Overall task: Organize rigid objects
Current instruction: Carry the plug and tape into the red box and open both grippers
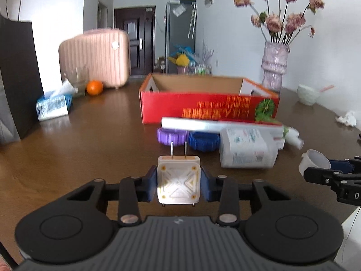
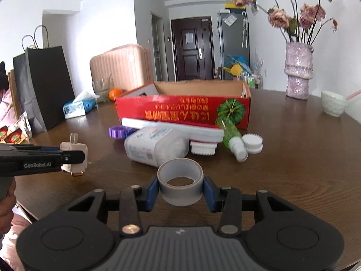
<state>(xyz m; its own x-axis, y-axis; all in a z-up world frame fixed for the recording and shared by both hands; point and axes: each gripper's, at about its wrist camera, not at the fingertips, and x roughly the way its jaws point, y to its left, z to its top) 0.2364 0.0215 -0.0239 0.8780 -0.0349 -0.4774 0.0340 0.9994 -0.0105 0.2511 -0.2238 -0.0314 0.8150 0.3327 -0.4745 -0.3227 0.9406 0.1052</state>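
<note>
Two loads: plug adapter [image 1: 178, 179], tape roll [image 2: 180, 181], short of red box [image 2: 182, 110].

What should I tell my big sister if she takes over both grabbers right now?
Left gripper: shut on the white plug adapter, held above the table.
Right gripper: shut on the grey tape roll, also lifted.
The red cardboard box sits ahead, open on top; no items show inside it from these views.
Still on the table in front of the box: white bottle, long white box, green spray bottle, purple gear, blue gear, two white gears.
Left to do, probably: drop both held items in the box, then gather the rest.
</note>
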